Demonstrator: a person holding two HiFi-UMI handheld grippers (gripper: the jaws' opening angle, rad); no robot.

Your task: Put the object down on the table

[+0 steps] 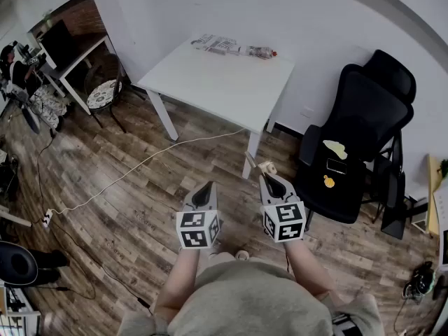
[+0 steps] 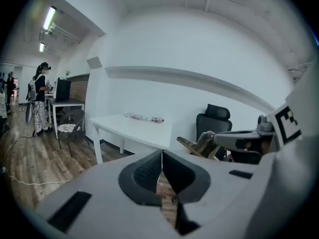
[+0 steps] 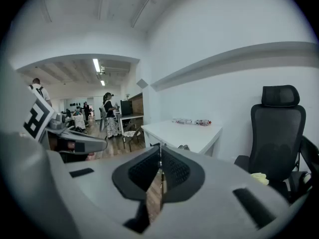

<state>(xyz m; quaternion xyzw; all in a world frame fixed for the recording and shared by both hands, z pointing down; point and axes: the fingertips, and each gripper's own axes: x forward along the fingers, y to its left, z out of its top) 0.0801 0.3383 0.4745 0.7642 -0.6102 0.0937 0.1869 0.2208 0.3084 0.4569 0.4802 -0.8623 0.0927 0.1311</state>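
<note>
Tan small object, prob. light & stiff, is pinched by one end in right gripper tips (slim hold, could pivot), well short of white table; left gripper jaws closed, empty.

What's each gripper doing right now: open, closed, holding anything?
Left gripper: closed, nothing between its fingers.
Right gripper: closed on a small tan object.

Even, fairly bright indoor light; ceiling strip lights glow in the far room. The white table looks slightly washed out, and shadows are soft. All views bend strongly at the edges. Both gripper views have dark corners and blurred foregrounds.
</note>
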